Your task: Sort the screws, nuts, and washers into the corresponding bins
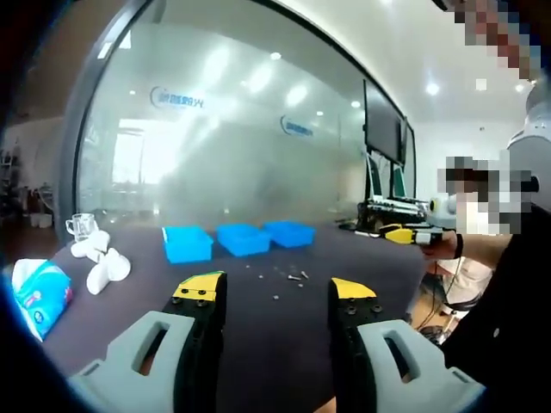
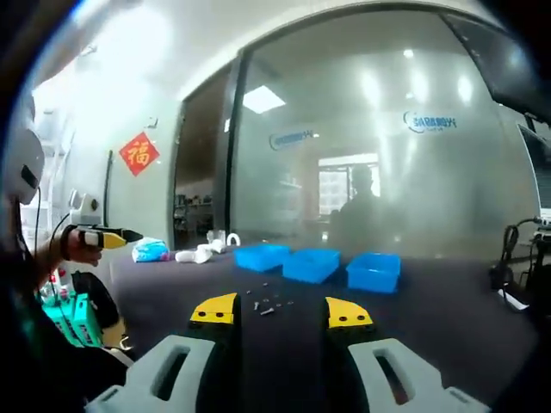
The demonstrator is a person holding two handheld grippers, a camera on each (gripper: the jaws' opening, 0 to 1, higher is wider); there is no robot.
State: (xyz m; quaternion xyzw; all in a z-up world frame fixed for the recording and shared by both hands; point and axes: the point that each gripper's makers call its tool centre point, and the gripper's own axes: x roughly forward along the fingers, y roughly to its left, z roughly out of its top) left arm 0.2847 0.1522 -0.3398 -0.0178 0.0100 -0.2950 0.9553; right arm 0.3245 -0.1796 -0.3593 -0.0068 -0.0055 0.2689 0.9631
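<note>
Three blue bins (image 1: 187, 243) (image 1: 244, 238) (image 1: 288, 232) stand in a row on the far part of a dark table (image 1: 129, 301). Small loose screws, nuts and washers (image 1: 288, 275) lie scattered in front of them. My left gripper (image 1: 275, 297) hovers above the near table, open, nothing between its yellow-tipped jaws. In the right gripper view the same bins (image 2: 261, 256) (image 2: 312, 264) (image 2: 374, 271) sit beyond the hardware (image 2: 269, 304). My right gripper (image 2: 281, 314) is open and holds nothing. Each gripper appears sideways in the other's view, held in a hand (image 1: 405, 233) (image 2: 103, 235).
White cups (image 1: 103, 262), a clear glass (image 1: 82, 225) and a blue tissue pack (image 1: 39, 297) lie at the table's left end. A frosted glass wall stands behind the table. A monitor (image 1: 383, 125) and cables (image 2: 508, 258) are at the right end. A person's body is close by.
</note>
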